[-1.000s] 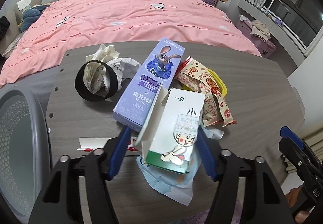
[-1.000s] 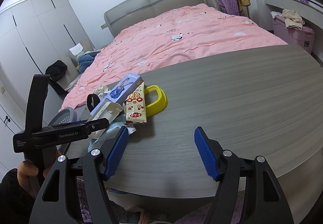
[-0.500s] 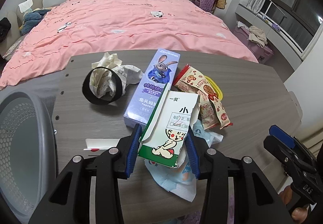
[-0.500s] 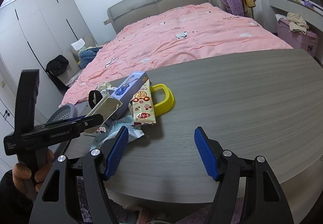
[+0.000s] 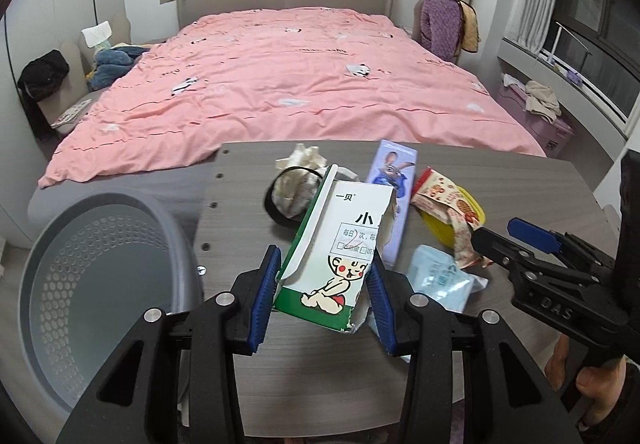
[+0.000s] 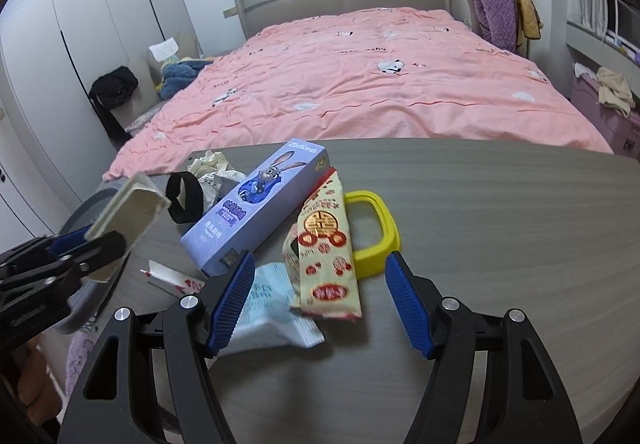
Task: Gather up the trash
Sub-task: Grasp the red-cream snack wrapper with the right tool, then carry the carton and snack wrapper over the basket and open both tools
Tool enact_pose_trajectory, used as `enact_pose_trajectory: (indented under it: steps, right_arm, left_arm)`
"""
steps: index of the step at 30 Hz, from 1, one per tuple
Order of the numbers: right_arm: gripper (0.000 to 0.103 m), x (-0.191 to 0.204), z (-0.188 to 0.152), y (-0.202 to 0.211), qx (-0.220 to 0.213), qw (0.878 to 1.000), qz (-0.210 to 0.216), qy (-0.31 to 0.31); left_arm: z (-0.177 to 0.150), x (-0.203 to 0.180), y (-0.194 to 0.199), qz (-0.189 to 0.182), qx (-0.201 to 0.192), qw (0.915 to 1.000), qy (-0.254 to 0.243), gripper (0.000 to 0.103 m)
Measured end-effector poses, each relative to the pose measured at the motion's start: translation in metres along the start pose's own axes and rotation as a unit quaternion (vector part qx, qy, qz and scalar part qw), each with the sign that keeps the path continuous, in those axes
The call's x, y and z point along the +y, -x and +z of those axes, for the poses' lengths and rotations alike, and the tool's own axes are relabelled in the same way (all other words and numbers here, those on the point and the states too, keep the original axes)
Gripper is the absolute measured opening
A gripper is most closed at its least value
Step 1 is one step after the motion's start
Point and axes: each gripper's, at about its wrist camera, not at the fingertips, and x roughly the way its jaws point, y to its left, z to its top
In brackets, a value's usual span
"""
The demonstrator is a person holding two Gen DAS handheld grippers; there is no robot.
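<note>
My left gripper point(image 5: 322, 296) is shut on a torn white-and-green carton point(image 5: 340, 252) and holds it tilted above the grey table point(image 5: 248, 220). The same carton point(image 6: 124, 220) shows at the left of the right wrist view. My right gripper point(image 6: 320, 256) stands open low over the trash pile, and a red-and-cream snack wrapper point(image 6: 328, 244) lies between its fingers, untouched. From the left wrist view that right gripper point(image 5: 500, 236) reaches in from the right. A grey perforated bin point(image 5: 172, 220) stands below the table's left edge.
On the table lie a purple rabbit box point(image 6: 260, 204), a yellow plastic frame point(image 6: 376, 228), a light-blue packet point(image 6: 268, 308), crumpled paper point(image 6: 212, 172) with a black band point(image 6: 184, 200), and a small paper strip point(image 6: 172, 280). A pink bed point(image 5: 300, 84) lies beyond.
My left gripper shut on the carton and raised it off the pile. The right gripper moved left across the table, so the snack wrapper now lies between its fingers.
</note>
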Motion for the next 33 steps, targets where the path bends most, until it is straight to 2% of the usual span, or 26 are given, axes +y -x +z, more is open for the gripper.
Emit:
enact_pose_trajectory:
  steps: [3, 10, 13, 21, 25, 33]
  right_arm:
    - [0.064, 0.006, 0.003, -0.013, 0.014, 1.0, -0.018, 0.013]
    - [0.041, 0.01, 0.004, -0.026, 0.038, 0.998, -0.038, 0.03]
    - [0.035, 0.01, 0.004, -0.023, 0.034, 0.998, -0.035, 0.029]
    - [0.033, 0.012, 0.01, 0.007, 0.005, 0.999, -0.036, 0.017]
    - [0.033, 0.026, 0.017, 0.031, -0.017, 0.999, -0.026, 0.024]
    - [0.033, 0.096, 0.031, 0.045, -0.037, 0.996, 0.051, 0.062]
  left_arm:
    - [-0.001, 0.01, 0.0, 0.0, 0.0, 0.9999, 0.01, 0.042]
    - [-0.003, 0.03, 0.002, 0.001, -0.004, 0.9995, 0.031, 0.042]
    - [-0.004, 0.035, 0.003, 0.0, -0.006, 0.9993, 0.038, 0.042]
    - [-0.007, 0.053, 0.009, -0.001, -0.015, 0.9983, 0.057, 0.042]
    - [-0.008, 0.071, 0.015, 0.013, -0.024, 0.9971, 0.072, 0.042]
    - [-0.02, 0.13, 0.023, 0.072, -0.027, 0.9912, 0.107, 0.042]
